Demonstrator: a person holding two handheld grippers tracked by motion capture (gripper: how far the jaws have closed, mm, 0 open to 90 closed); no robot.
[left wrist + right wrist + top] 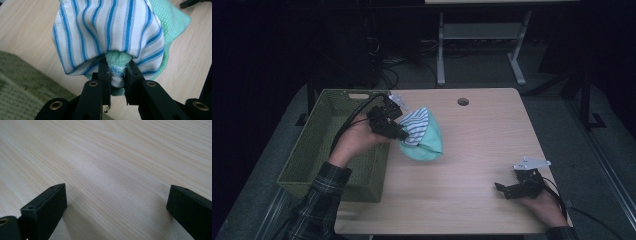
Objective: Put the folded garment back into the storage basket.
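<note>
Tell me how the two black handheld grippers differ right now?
The left gripper is shut on a bunched cloth, white with blue stripes and mint green; the right gripper is open, with nothing between its jaws. The left gripper is raised beside the green woven basket; the right gripper sits low over the pale wooden table. Both are black with two jaws.

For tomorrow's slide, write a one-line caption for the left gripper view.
Left gripper clamps bunched striped cloth and green cloth above the wooden table.

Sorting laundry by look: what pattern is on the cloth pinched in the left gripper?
White with blue stripes on the cloth, mint-green knit behind; clearest in the left gripper view.
</note>
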